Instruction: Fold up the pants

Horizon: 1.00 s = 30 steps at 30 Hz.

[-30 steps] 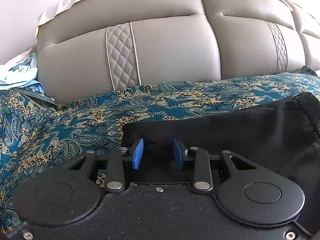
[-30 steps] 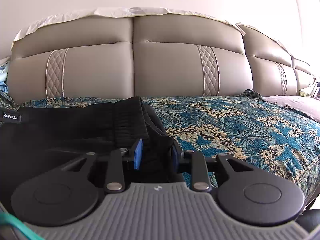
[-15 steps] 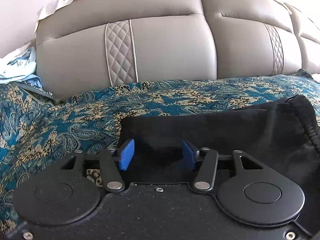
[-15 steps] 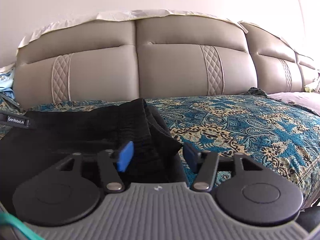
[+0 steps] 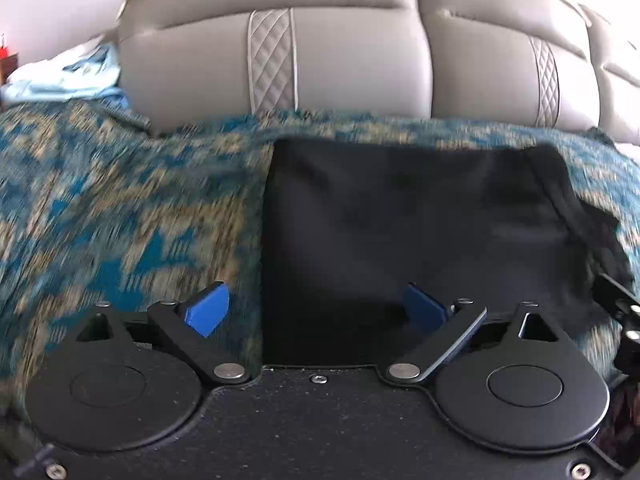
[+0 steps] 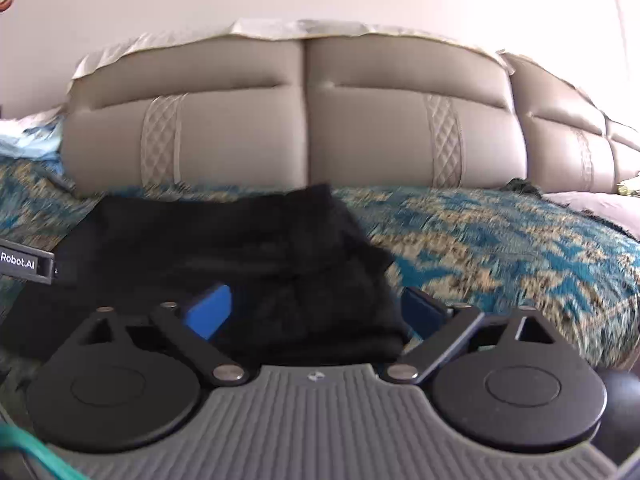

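Observation:
Black pants (image 5: 408, 220) lie folded into a flat rectangle on the blue and tan patterned bedspread (image 5: 120, 208). My left gripper (image 5: 316, 312) stands wide over the pants' near left corner, its jaws opening; the blue pads touch no cloth. In the right wrist view the pants (image 6: 240, 248) show their bunched right end, with the waistband ridge at the far side. My right gripper (image 6: 316, 312) hangs over that end with its jaws opening, the pads clear of the cloth. The tip of the left gripper's body (image 6: 24, 264) shows at the left edge.
A grey padded headboard (image 6: 308, 120) runs along the far side of the bed. Light blue cloth (image 5: 72, 76) is piled at the far left by the headboard. The bedspread (image 6: 500, 248) stretches to the right of the pants, with a dark bit of cloth (image 6: 520, 186) at its far edge.
Both grippers have let go of the black pants and opened wide. Both have drawn back from the pants, the left one farther, so more of the folded rectangle shows.

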Each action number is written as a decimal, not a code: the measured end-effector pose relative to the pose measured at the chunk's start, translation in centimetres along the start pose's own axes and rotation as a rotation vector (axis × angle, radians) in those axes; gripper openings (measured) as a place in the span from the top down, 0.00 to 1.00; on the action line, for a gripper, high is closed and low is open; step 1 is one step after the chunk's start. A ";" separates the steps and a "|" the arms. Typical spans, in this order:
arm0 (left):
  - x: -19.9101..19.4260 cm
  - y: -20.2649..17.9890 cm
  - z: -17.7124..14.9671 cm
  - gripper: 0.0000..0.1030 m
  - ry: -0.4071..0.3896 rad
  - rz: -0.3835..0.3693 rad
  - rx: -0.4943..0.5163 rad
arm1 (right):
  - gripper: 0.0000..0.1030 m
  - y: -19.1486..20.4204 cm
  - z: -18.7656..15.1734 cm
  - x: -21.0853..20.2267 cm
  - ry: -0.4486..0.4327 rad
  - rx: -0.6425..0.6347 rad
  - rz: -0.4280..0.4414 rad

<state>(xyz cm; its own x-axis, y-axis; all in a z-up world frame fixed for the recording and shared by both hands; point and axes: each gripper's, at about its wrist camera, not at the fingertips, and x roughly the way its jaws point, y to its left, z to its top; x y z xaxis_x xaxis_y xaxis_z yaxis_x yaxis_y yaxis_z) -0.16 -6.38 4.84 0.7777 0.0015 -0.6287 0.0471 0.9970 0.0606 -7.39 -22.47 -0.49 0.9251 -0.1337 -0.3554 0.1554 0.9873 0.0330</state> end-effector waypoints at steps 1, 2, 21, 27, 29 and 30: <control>-0.5 -0.1 -0.8 0.07 0.009 0.007 0.000 | 0.00 0.4 -0.5 -0.4 0.015 -0.015 0.010; -1.0 -0.1 -1.7 0.06 0.023 0.018 -0.004 | 0.00 0.7 -0.9 -0.7 0.026 -0.030 0.018; -2.1 -0.3 -5.7 0.00 0.064 0.002 -0.019 | 0.00 2.4 -3.0 0.6 0.163 -0.068 0.088; -2.0 -0.2 -5.6 0.00 0.061 -0.005 -0.022 | 0.00 2.1 -2.9 0.8 0.171 -0.058 0.094; -2.2 -0.2 -5.7 0.00 0.059 -0.004 -0.022 | 0.00 2.1 -2.9 0.8 0.171 -0.057 0.095; -2.1 -0.2 -5.7 0.00 0.058 -0.005 -0.024 | 0.00 2.2 -3.0 0.8 0.171 -0.057 0.096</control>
<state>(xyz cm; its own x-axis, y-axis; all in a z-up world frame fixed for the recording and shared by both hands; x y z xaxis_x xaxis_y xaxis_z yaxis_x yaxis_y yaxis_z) -5.42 -6.15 1.75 0.7400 0.0005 -0.6726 0.0354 0.9986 0.0396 -7.33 -20.17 -3.47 0.8618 -0.0267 -0.5066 0.0447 0.9987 0.0234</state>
